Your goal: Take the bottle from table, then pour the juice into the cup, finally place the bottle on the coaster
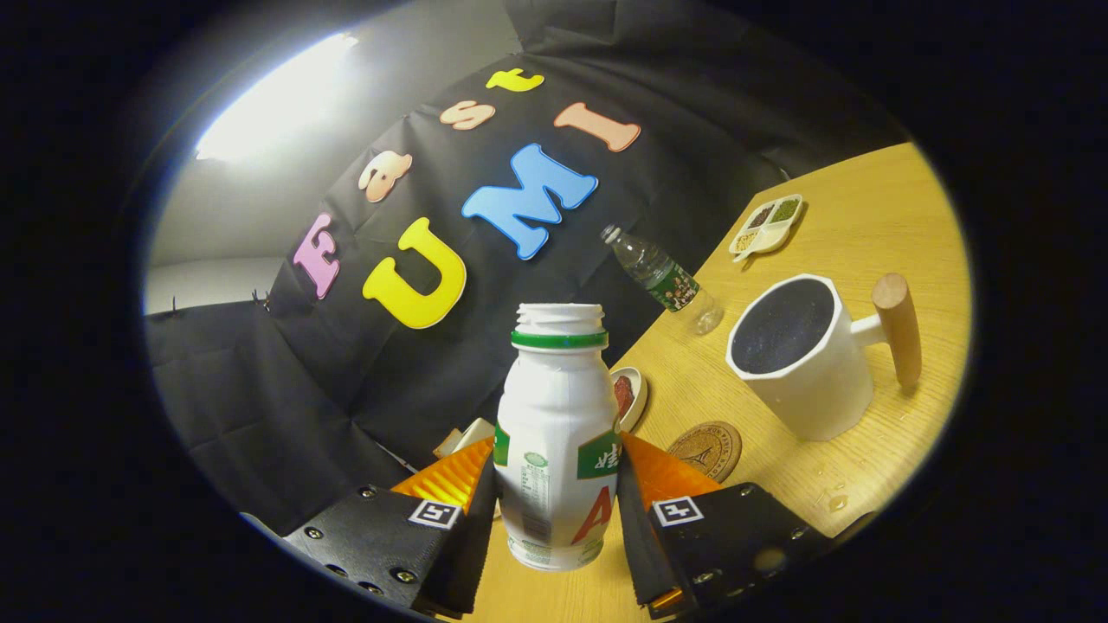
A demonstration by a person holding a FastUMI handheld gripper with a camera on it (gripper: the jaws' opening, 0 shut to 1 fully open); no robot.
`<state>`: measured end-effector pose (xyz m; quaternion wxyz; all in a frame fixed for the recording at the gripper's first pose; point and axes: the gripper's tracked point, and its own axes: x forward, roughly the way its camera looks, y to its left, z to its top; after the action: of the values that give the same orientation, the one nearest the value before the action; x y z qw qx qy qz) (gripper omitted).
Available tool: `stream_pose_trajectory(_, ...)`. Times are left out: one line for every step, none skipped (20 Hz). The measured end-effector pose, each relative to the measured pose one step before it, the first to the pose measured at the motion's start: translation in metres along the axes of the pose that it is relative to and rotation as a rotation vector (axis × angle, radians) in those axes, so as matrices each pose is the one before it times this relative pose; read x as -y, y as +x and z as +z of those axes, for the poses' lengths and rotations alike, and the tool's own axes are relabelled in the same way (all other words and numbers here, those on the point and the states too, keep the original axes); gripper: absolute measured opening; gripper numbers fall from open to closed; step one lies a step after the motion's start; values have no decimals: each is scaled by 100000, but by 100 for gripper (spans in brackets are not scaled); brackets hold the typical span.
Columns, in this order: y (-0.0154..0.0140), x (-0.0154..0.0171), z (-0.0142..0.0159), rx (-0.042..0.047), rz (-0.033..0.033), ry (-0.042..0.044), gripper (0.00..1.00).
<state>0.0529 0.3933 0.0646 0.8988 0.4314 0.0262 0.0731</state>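
— What have you got?

— My gripper is clamped on the white bottle, one finger pressing each side of its lower body. The cap is off, the mouth is open, a green ring sits under the threads. The whole scene is tilted in my view, and the bottle's base appears lifted clear of the wooden table.

— Walk me across, left to right.

— Left of the bottle it's the dark booth cloth, and the table's edge runs up diagonally from behind the bottle. Just behind my right finger, a small round dish with something reddish in it sits close to that edge. Next, the round brown coaster, flat and bare, just beyond my right finger. Farther back, a clear plastic water bottle stands near the table's edge.

— And the cup?

— The white cup, dark inside, is right of the coaster, apart from it, its wooden handle pointing away from me. Open wood lies between cup and coaster. Beyond the cup, well apart, a divided tray of snacks sits near the far edge. A few droplets glint on the wood near the cup's base.
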Motion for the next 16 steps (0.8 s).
stream_pose_trajectory(-62, 67, 117, 322, -84, 2043, 65)
stream_pose_trajectory(103, 139, 64, 182, -197, 1713, 65)
stream_pose_trajectory(127, 18, 71, -131, -20, 1755, 65)
stream_pose_trajectory(92, 5, -155, -622, 116, 1501, 65)
stream_pose_trajectory(35, -14, -168, -1043, 185, 548, 65)
stream_pose_trajectory(51, 121, -235, -611, -600, 662, 65)
stream_pose_trajectory(60, 197, 22, -163, -433, 597, 65)
stream_pose_trajectory(-10, 54, -76, -130, -99, 839, 65)
stream_pose_trajectory(36, 46, 3, 44, -201, 1134, 65)
stream_pose_trajectory(105, 56, -87, 74, -39, 1699, 65)
stream_pose_trajectory(-30, -71, -34, 87, 285, 2247, 65)
stream_pose_trajectory(91, 73, 89, 180, 283, 1869, 65)
stream_pose_trajectory(-59, -68, 55, 326, 239, 2054, 65)
stream_pose_trajectory(60, 0, 106, 277, 94, 1542, 66)
stream_pose_trajectory(-6, 120, -28, 294, -12, 1273, 65)
stream_pose_trajectory(55, 102, 98, 150, -115, 971, 65)
